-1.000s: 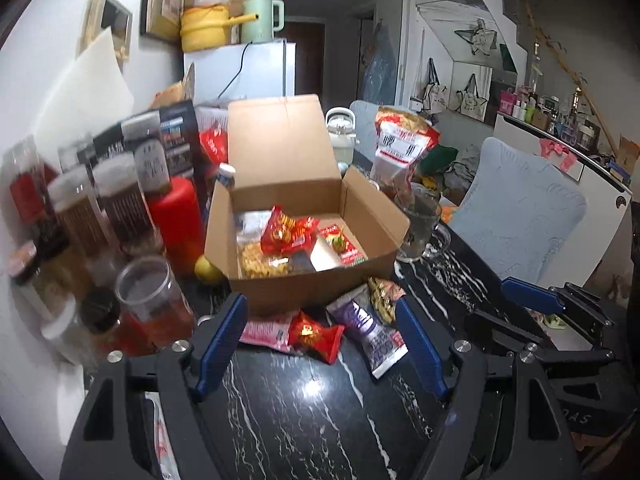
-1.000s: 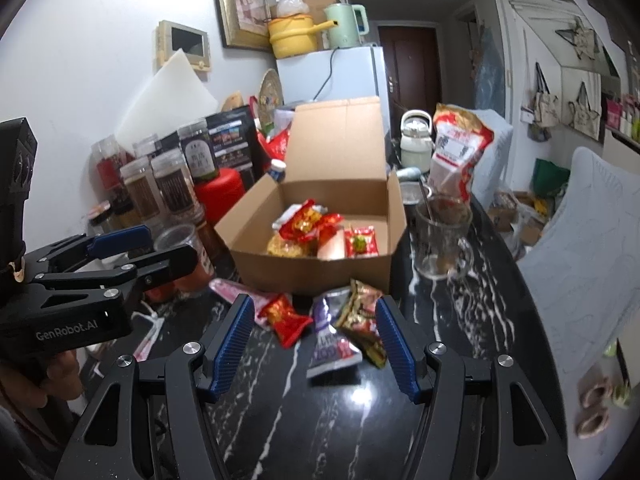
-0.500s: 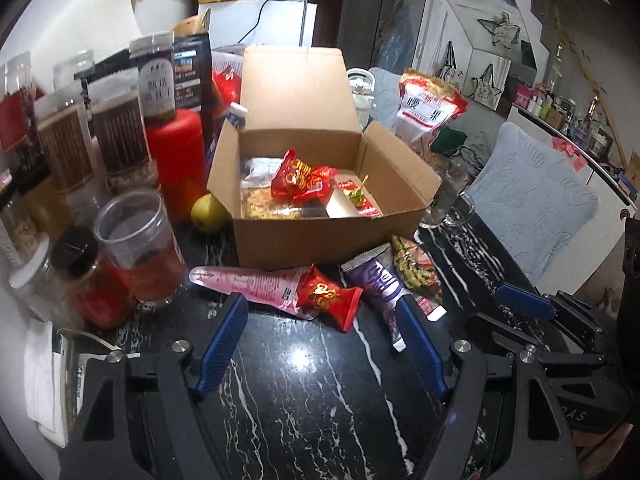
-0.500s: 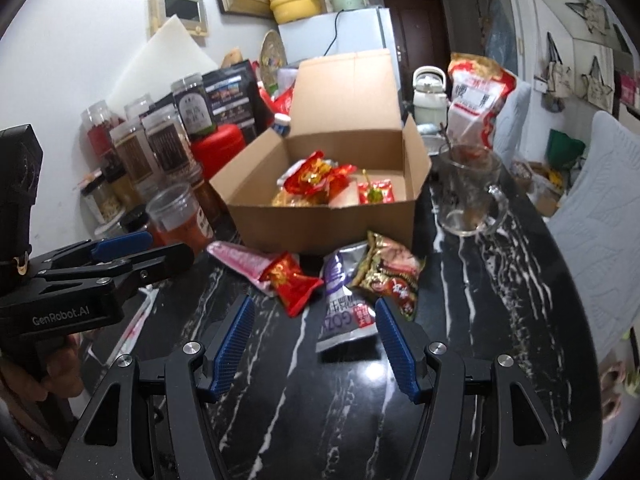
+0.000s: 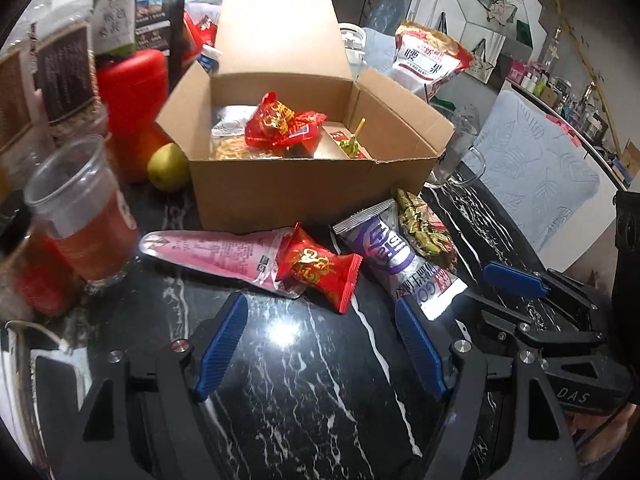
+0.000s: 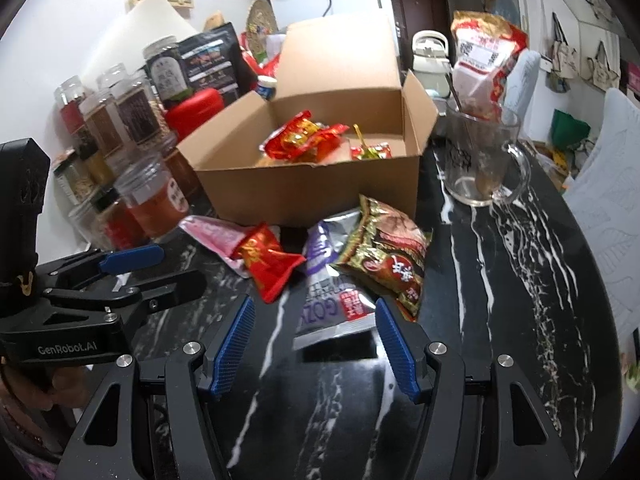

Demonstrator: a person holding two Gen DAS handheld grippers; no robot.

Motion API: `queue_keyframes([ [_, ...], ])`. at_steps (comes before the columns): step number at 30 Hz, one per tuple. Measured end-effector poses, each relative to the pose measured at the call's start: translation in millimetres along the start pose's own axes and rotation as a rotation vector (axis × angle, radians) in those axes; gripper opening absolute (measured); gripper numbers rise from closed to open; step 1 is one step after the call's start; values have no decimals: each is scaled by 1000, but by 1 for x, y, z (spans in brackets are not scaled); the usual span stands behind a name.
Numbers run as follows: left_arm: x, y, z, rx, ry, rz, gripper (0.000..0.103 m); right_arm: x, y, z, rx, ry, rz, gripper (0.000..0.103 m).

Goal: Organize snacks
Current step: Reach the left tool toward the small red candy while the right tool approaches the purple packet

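Four loose snack packets are laid at frame centre before the cardboard box, likely staged for packing: pink pouch, red packet, purple packet, brown packet. Left gripper and right gripper are held apart, empty, lower centre.

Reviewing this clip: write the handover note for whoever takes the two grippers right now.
Left gripper: open, empty, above the marble table, facing the red packet.
Right gripper: open, empty, the purple-silver packet lying just ahead of it.
Cardboard box: open, several snacks already inside.
Left on the table in front of the box: pink pouch, red packet lying on its end, purple-silver packet, brown-green packet overlapping it.
To do: move those four into the box. Mind the glass mug beside it.
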State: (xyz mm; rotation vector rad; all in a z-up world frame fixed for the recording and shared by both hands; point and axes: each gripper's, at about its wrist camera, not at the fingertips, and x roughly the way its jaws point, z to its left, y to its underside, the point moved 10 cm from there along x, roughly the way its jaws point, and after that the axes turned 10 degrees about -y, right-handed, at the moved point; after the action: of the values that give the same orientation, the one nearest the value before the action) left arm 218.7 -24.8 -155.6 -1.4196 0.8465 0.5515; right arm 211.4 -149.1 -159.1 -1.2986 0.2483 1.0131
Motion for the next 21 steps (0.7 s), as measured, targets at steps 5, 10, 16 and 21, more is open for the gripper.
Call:
queue_keyframes([
  [5,22,-7,-2,17,6,32,76,9,0,-18,34,2,18,63],
  [10,46,-10,-10,41,18,67,76,15,-2,-31,54,-1,31,63],
  [16,68,-10,-18,86,9,108,76,23,-3,-38,64,-14,56,63],
  [21,83,-8,-20,113,-17,132,76,28,0,-41,64,-20,77,63],
])
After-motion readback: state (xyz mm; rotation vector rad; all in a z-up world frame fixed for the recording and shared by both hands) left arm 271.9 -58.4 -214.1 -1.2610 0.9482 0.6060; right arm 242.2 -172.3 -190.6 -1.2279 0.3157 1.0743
